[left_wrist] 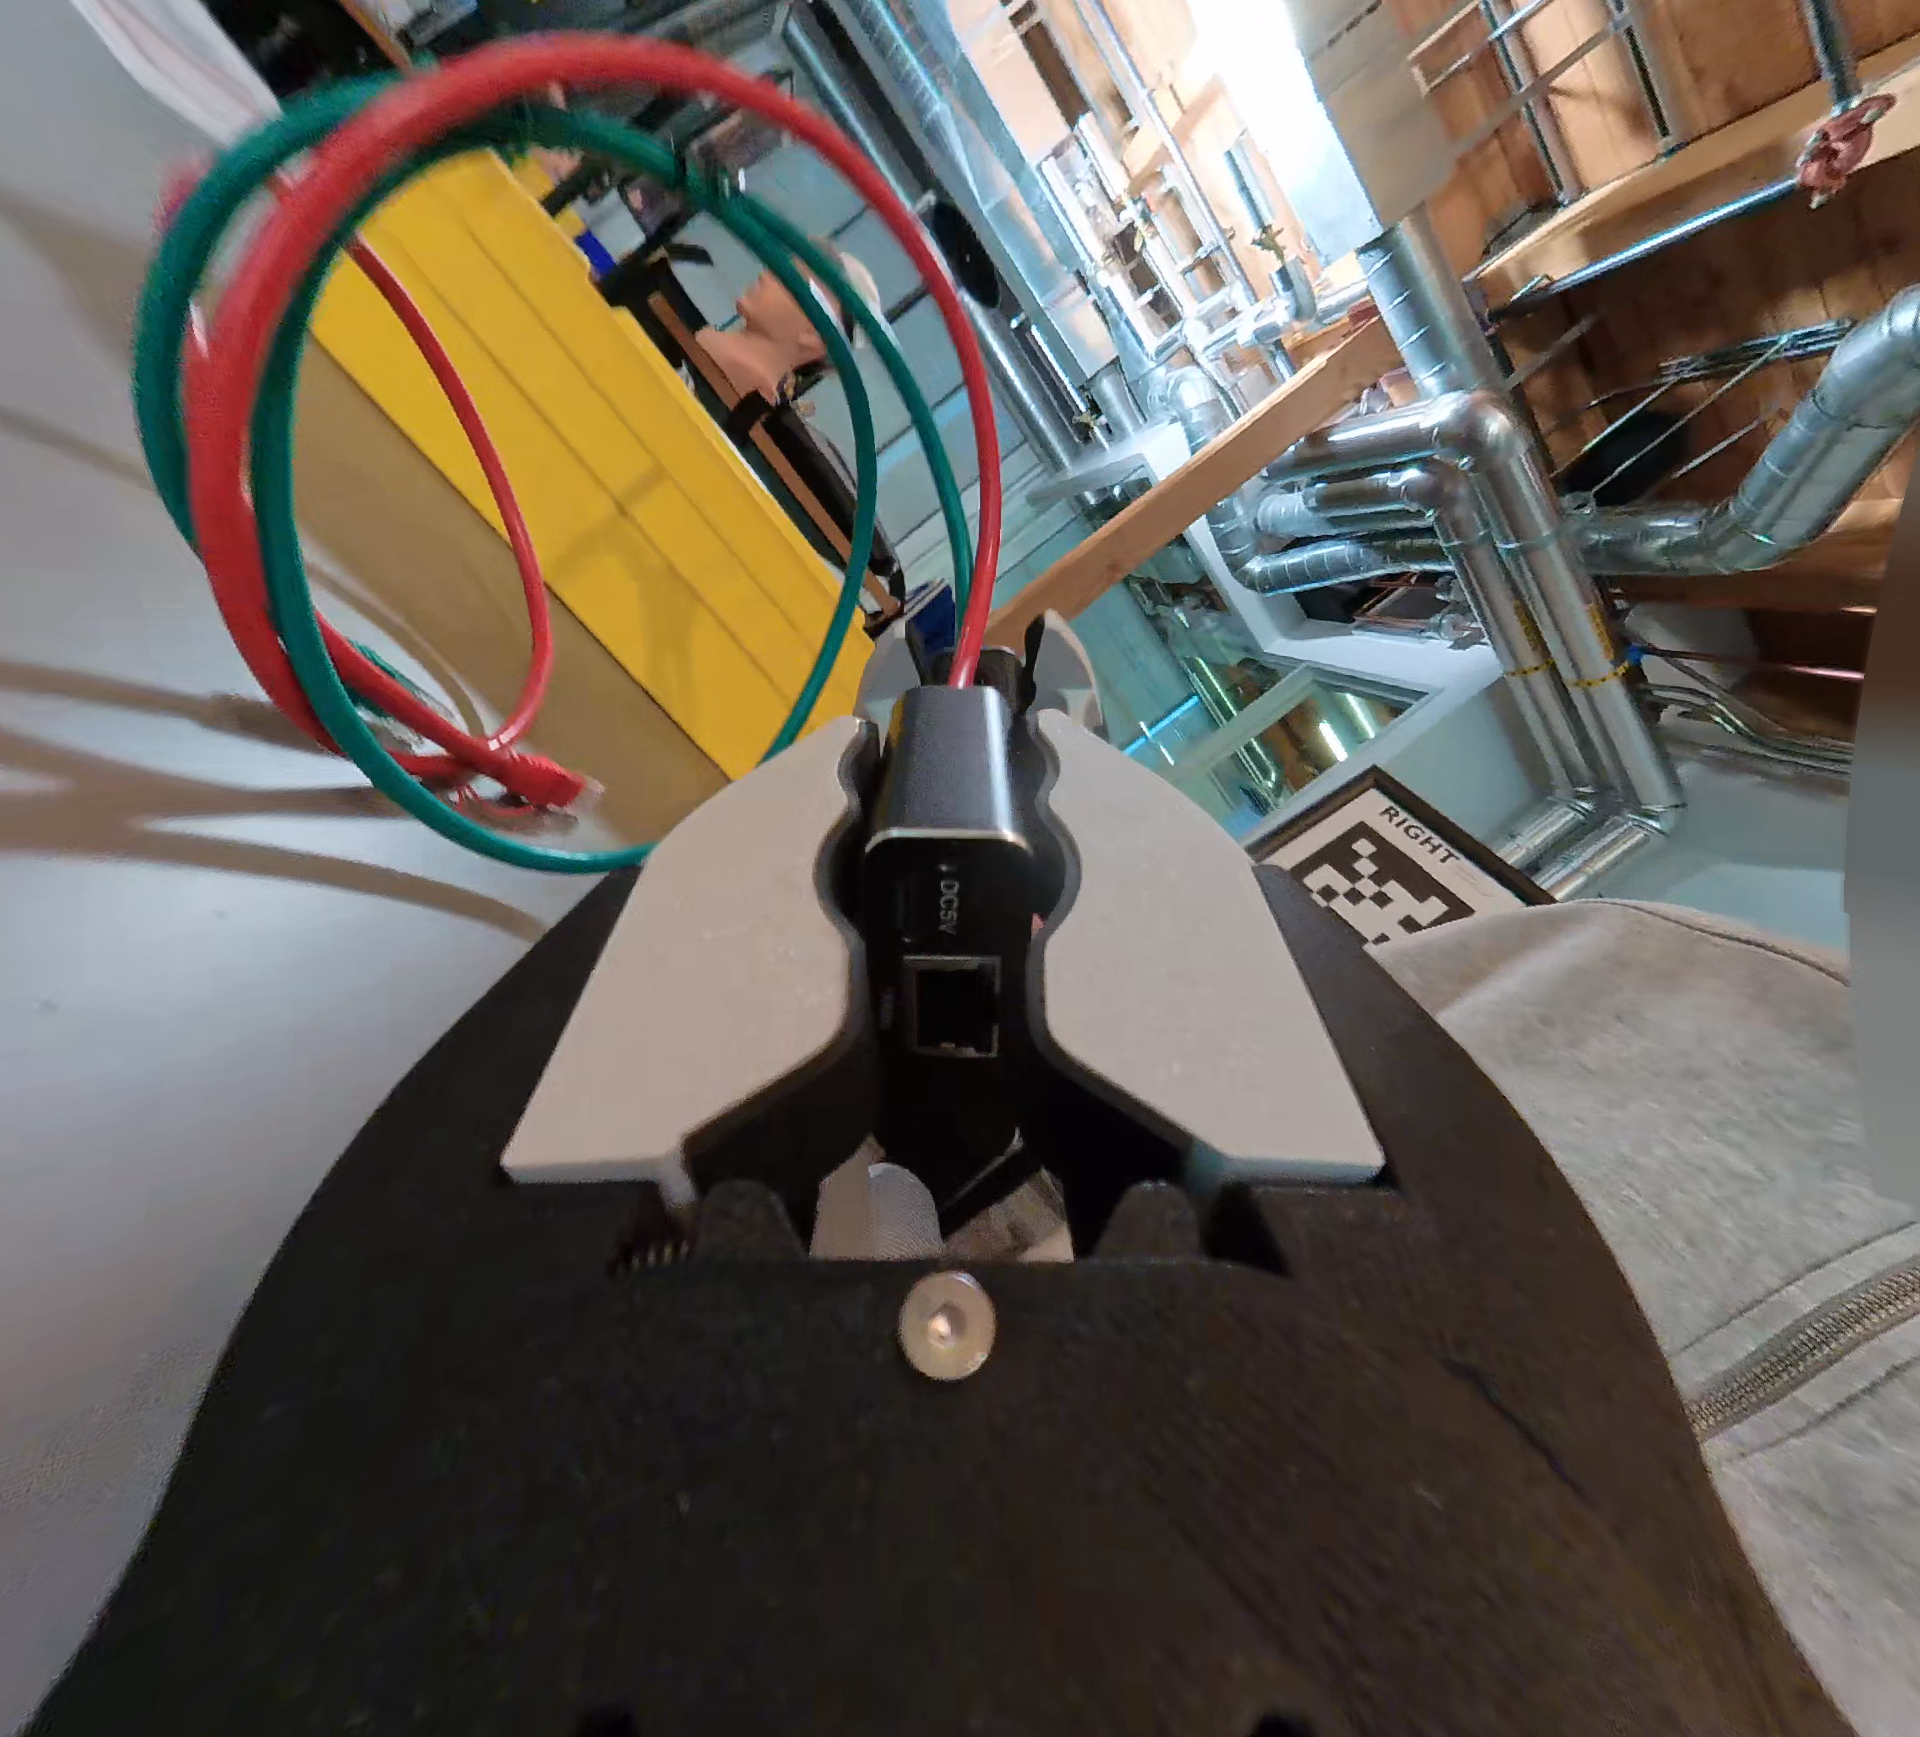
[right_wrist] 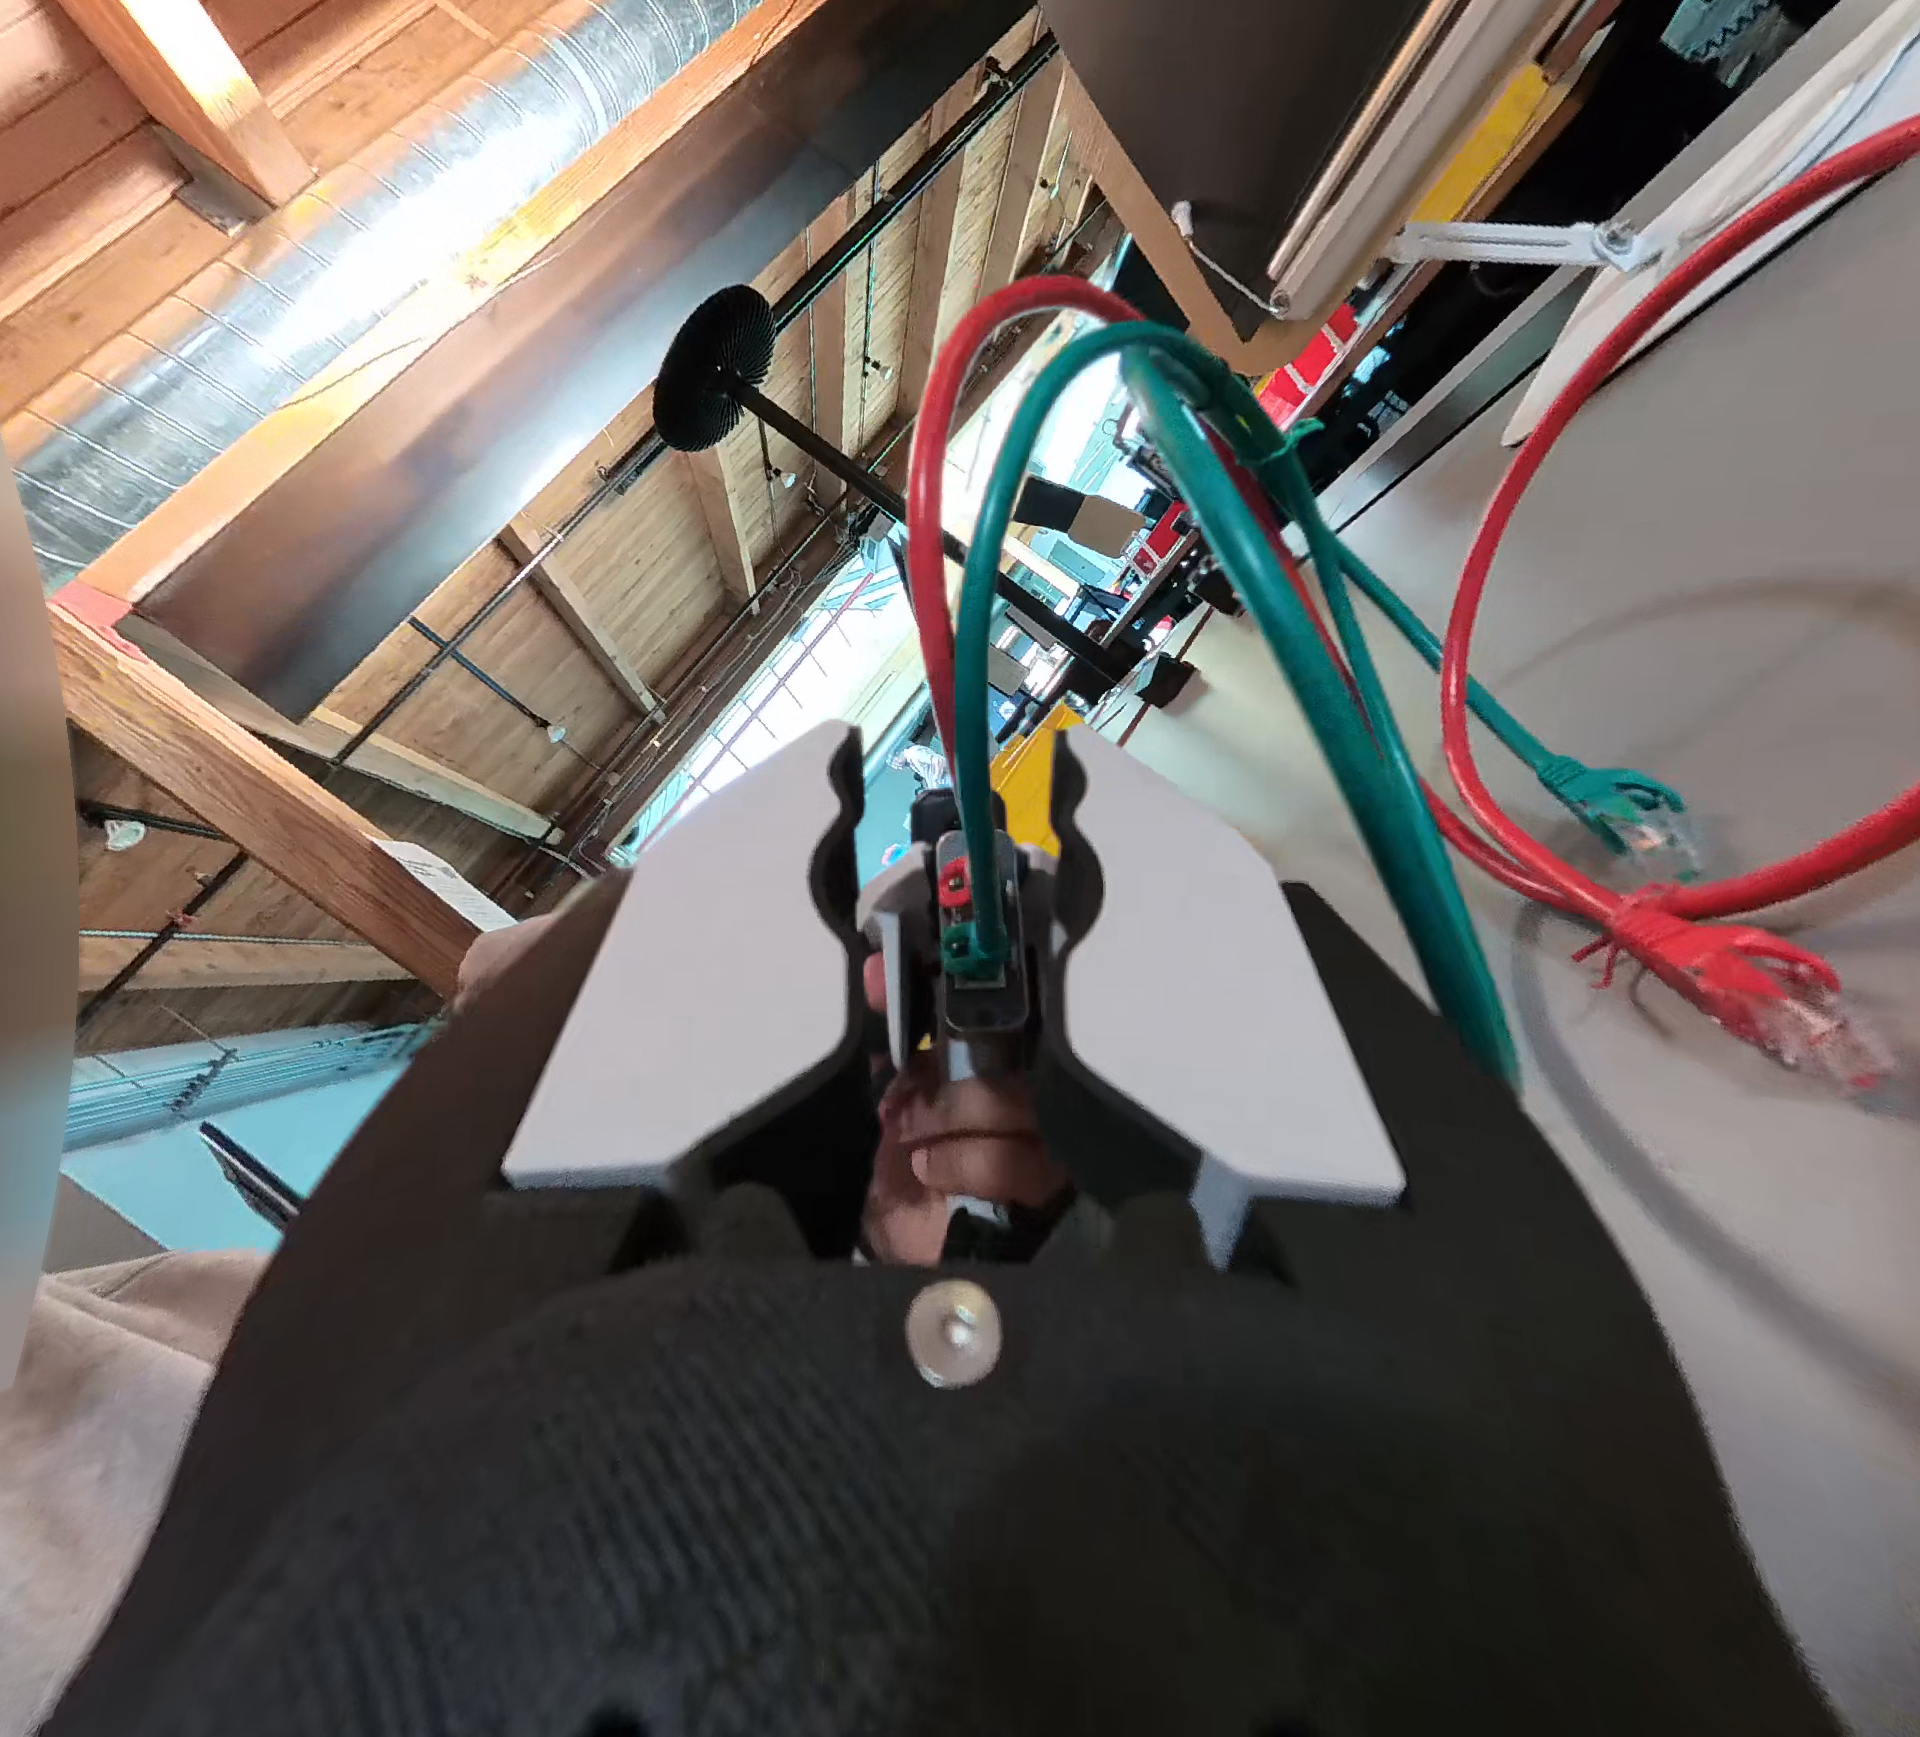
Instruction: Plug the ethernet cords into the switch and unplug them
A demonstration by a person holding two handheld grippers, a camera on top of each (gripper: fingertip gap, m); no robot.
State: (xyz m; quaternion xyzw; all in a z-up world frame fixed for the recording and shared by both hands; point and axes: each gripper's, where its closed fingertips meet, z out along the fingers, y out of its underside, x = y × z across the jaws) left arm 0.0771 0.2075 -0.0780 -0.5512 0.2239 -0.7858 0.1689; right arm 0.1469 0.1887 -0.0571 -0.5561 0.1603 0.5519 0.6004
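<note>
My left gripper (left_wrist: pixel 956 726) is shut on a small black switch (left_wrist: pixel 951 856) and holds it in the air above a pale table (left_wrist: pixel 156 1012). One port faces the camera, empty. A red cord (left_wrist: pixel 935 285) and a green cord (left_wrist: pixel 862 440) are plugged into the switch's far end and loop off to the left. The red cord's free plug (left_wrist: pixel 540 778) hangs near the table. My right gripper (right_wrist: pixel 961 742) is open, its jaws on either side of the two plugged-in ends on the switch (right_wrist: pixel 982 1012). Its tips also show beyond the switch in the left wrist view (left_wrist: pixel 971 648). Loose green (right_wrist: pixel 1600 804) and red (right_wrist: pixel 1745 970) plugs hang at the right.
A yellow and brown box (left_wrist: pixel 582 482) stands on the table behind the cord loops. A grey sleeve (left_wrist: pixel 1662 1220) fills the lower right. A hand (right_wrist: pixel 935 1157) shows behind the switch. Wooden beams and metal ducts (right_wrist: pixel 468 129) run overhead.
</note>
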